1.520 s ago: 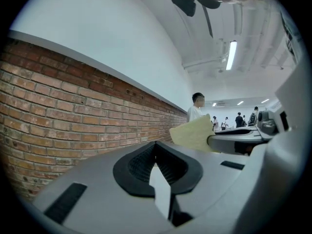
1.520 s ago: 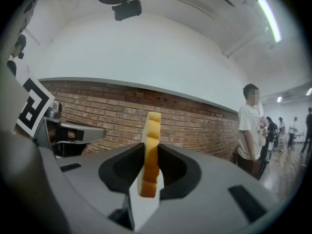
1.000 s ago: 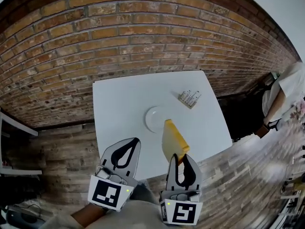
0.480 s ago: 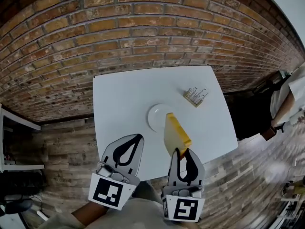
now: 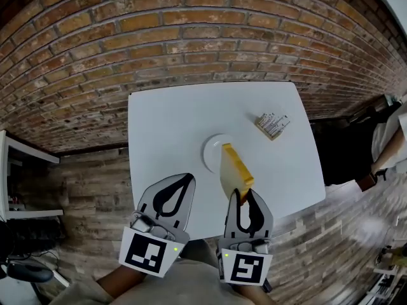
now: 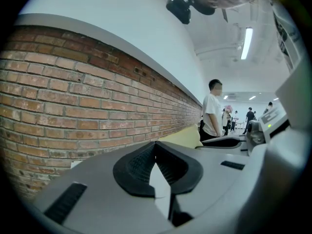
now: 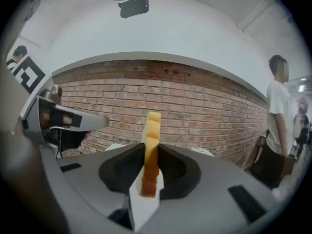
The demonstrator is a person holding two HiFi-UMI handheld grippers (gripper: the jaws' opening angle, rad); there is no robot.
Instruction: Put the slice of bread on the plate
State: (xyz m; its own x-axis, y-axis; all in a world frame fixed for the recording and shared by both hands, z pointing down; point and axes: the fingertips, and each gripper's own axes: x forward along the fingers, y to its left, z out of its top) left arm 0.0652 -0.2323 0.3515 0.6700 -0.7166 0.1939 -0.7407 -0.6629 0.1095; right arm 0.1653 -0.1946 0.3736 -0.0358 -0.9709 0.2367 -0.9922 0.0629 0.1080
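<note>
The slice of bread (image 5: 234, 172) is pale yellow with an orange-brown crust and stands on edge, clamped between the jaws of my right gripper (image 5: 243, 197). In the right gripper view the slice of bread (image 7: 151, 152) rises upright from between the black pads. A small white plate (image 5: 213, 152) sits near the middle of the white table (image 5: 165, 126); the bread's far end hangs over the plate's near right side. My left gripper (image 5: 173, 194) is to the left, over the table's near edge, shut with nothing in it. The left gripper (image 6: 156, 156) shows its pads meeting.
A small pack of white pieces on a tan base (image 5: 272, 125) lies at the table's far right. A brick wall (image 5: 191, 30) stands behind the table and wood-plank flooring around it. A person (image 5: 393, 151) is at the far right, and another person (image 7: 277, 126) shows in the right gripper view.
Both grippers have moved forward and down toward the table, the right one carrying the bread closer over the plate. The jaws have not changed.
</note>
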